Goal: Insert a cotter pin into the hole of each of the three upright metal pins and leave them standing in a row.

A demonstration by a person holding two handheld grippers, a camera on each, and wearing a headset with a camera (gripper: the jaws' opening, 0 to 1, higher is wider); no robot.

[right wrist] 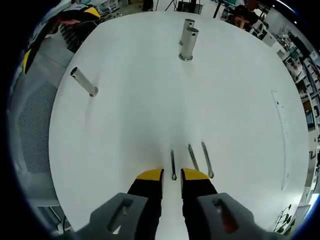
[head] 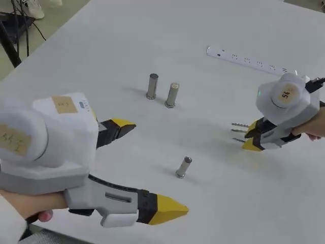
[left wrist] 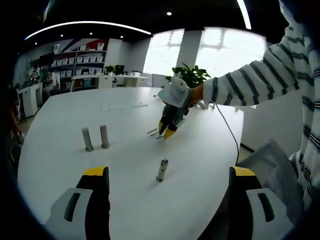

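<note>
Three metal pins stand upright on the white table (head: 101, 61): two close together (head: 152, 86) (head: 172, 95) and a third alone nearer me (head: 184, 166). Three cotter pins (head: 238, 131) lie side by side on the table at the right. My right gripper (head: 251, 141) is low over them, its jaws a narrow gap apart. The end of the leftmost cotter pin (right wrist: 173, 165) lies between the tips of the right gripper (right wrist: 173, 176), still flat on the table. My left gripper (head: 152, 166) hovers wide open, and the lone pin (left wrist: 161, 170) stands ahead of its jaws.
A white power strip (head: 244, 60) lies at the far right of the table. Beyond the table are an office room with shelves and a plant (left wrist: 187, 75). A striped sleeve (left wrist: 250, 80) reaches in from the right.
</note>
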